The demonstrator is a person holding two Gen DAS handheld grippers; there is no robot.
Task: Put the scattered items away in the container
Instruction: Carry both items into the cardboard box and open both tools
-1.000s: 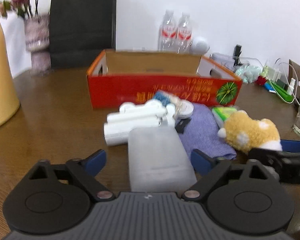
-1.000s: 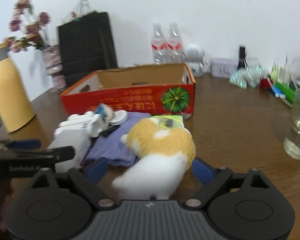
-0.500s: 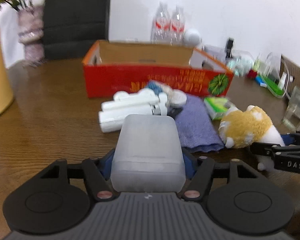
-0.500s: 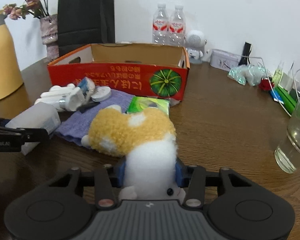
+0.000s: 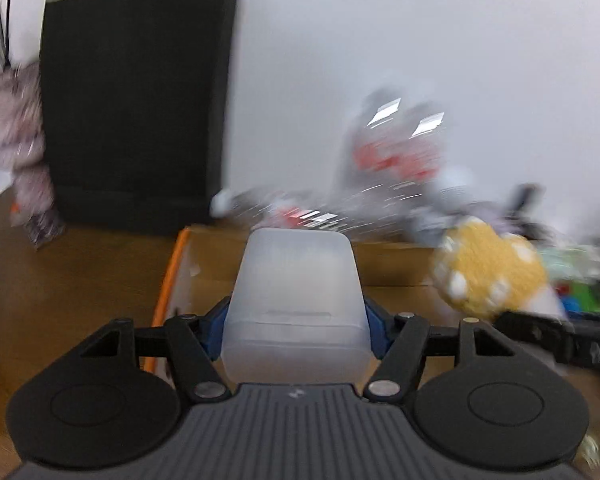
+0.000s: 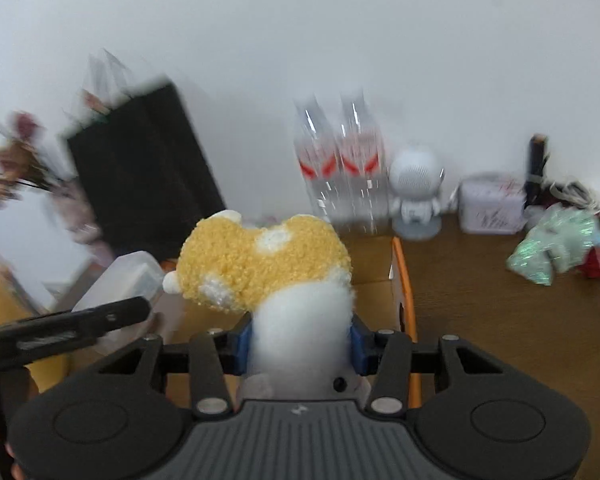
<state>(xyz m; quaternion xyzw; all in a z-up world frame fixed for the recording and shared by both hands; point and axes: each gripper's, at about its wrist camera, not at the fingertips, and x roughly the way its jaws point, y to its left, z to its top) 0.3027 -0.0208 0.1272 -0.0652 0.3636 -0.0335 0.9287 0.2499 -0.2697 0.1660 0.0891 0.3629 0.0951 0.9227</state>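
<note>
My left gripper (image 5: 296,330) is shut on a frosted white plastic box (image 5: 296,300) and holds it above the open cardboard box (image 5: 172,276), near its left end. My right gripper (image 6: 300,340) is shut on a yellow and white plush toy (image 6: 260,264), held above the same cardboard box (image 6: 400,276) near its right wall. The plush toy (image 5: 488,272) shows at the right of the left wrist view. The plastic box (image 6: 128,284) and the left gripper's finger (image 6: 80,326) show at the left of the right wrist view. Both views are blurred.
A black paper bag (image 5: 136,120) and a vase of flowers (image 5: 20,152) stand behind the box at left. Two water bottles (image 6: 340,168), a small white robot figure (image 6: 416,192), a tin (image 6: 492,204) and crinkled wrapping (image 6: 552,248) line the back right of the wooden table (image 6: 500,320).
Both grippers closed on their items, lifted them off the table and carried them forward over the cardboard box. The cloth and other scattered items dropped out of view.
</note>
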